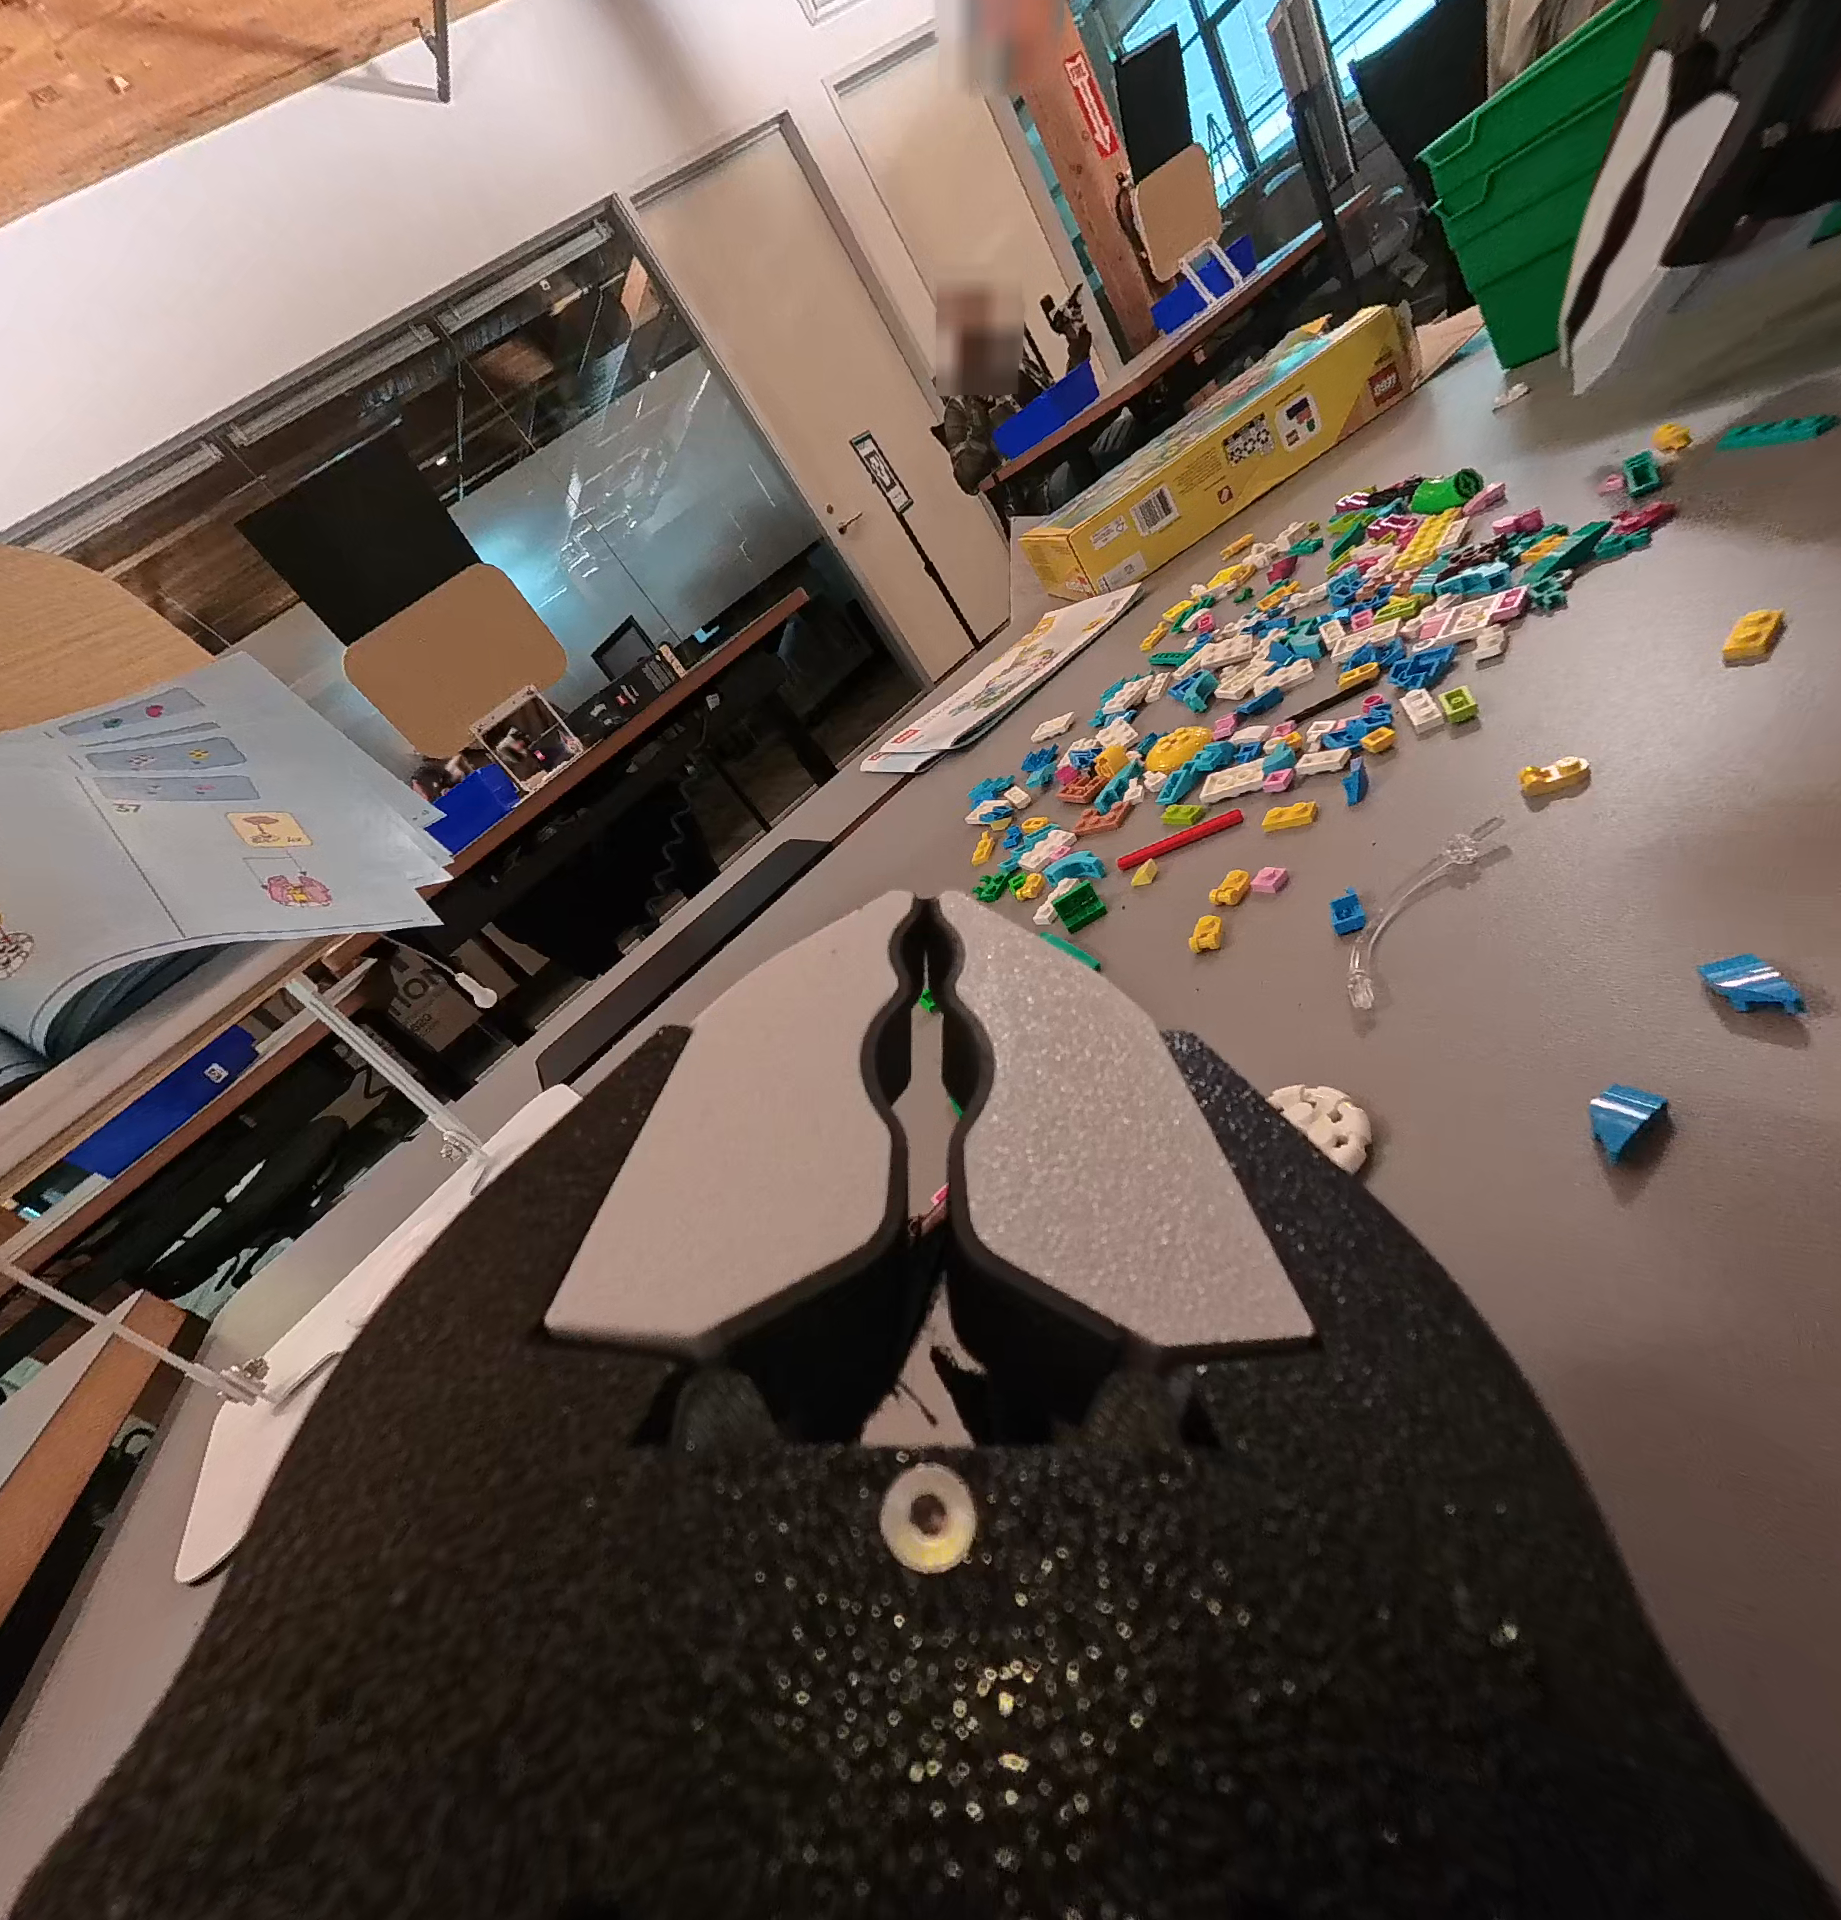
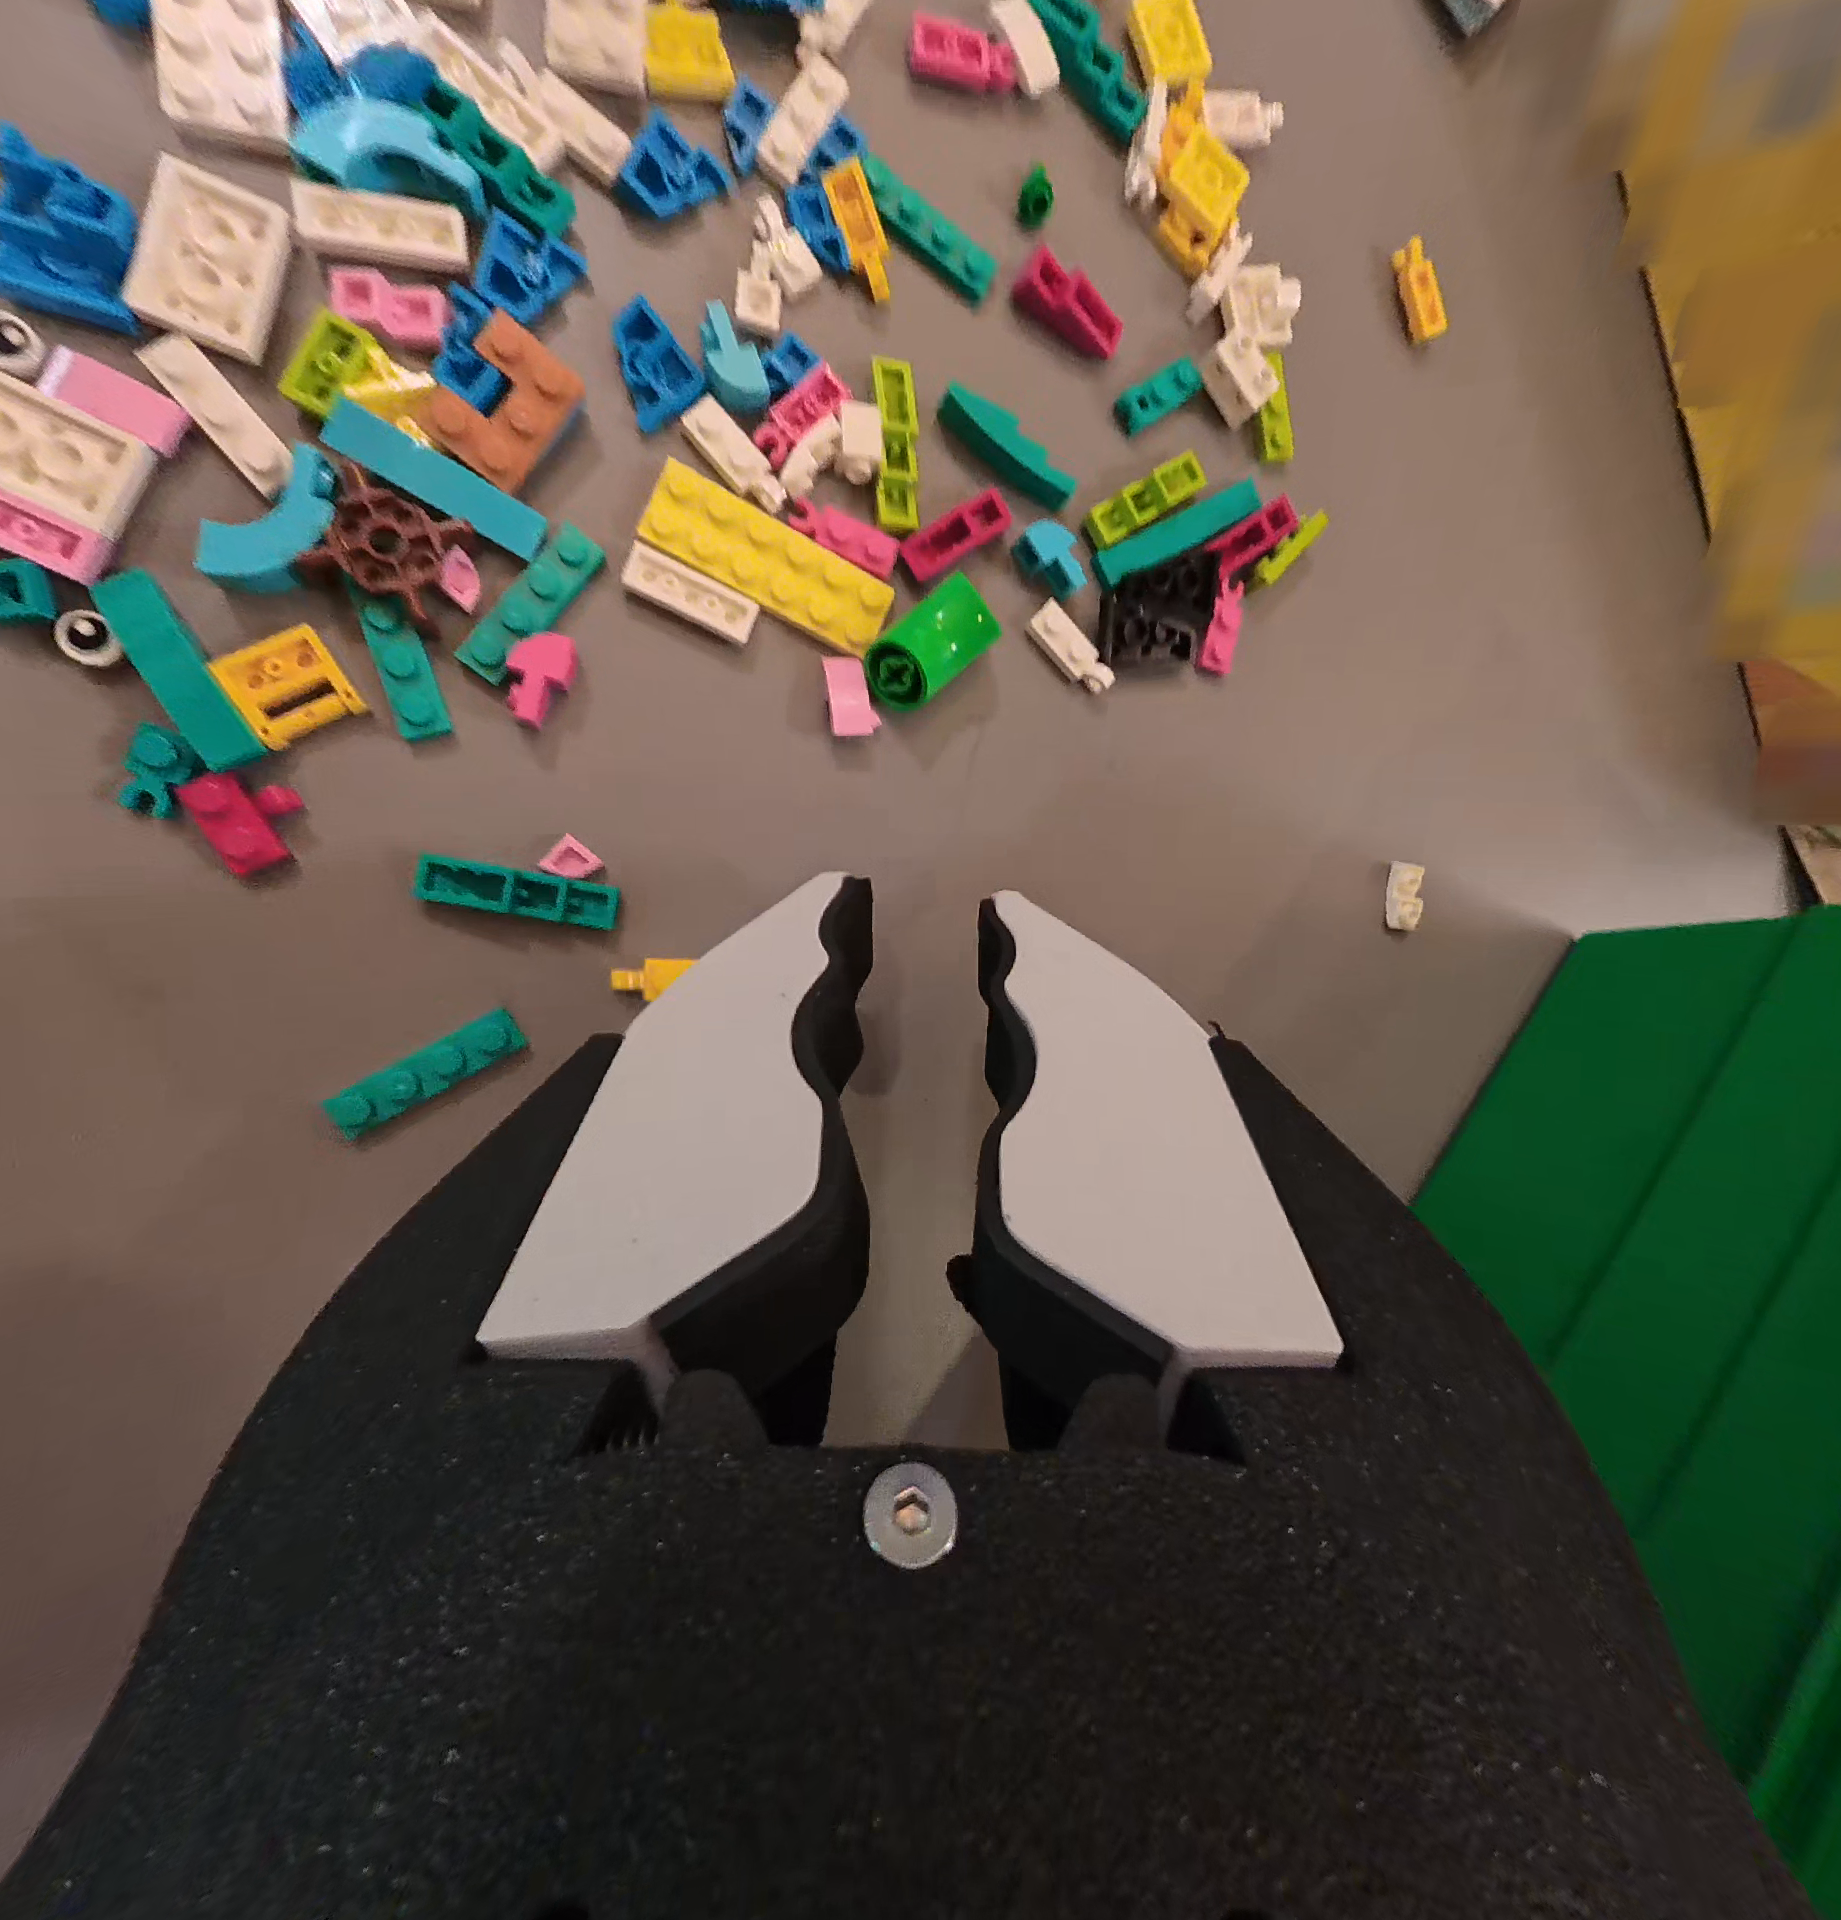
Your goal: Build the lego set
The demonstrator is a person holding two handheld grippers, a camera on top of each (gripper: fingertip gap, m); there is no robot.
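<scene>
1. On a grey worktop (image 2: 1155, 790) lies a loose scatter of coloured lego pieces (image 2: 604, 416); no assembled model is visible in either view.
2. Right tongs (image 2: 926, 904) hang above bare worktop at the pile's near edge, jaws narrowly apart and empty.
3. Left tongs (image 1: 926, 914) sit low over the worktop with jaws closed tip to tip. Slivers of green and pink show through the gap, but whether they are held or merely lie beyond cannot be told.
4. From the right tongs the pile lies ahead and to the left. Closest are a teal plate (image 2: 516, 891), long axis crosswise to the tongs, and a second teal plate (image 2: 425, 1072), lying slantwise.
5. A green cylinder (image 2: 931, 642) rests further ahead, its axis slanting.
6. A green bin (image 2: 1674, 1299) stands just right of the right tongs; an open instruction booklet (image 1: 168, 831) is at the left tongs' left.
7. Judging by position, the right tongs are nearer the pile and better placed to pick.
</scene>
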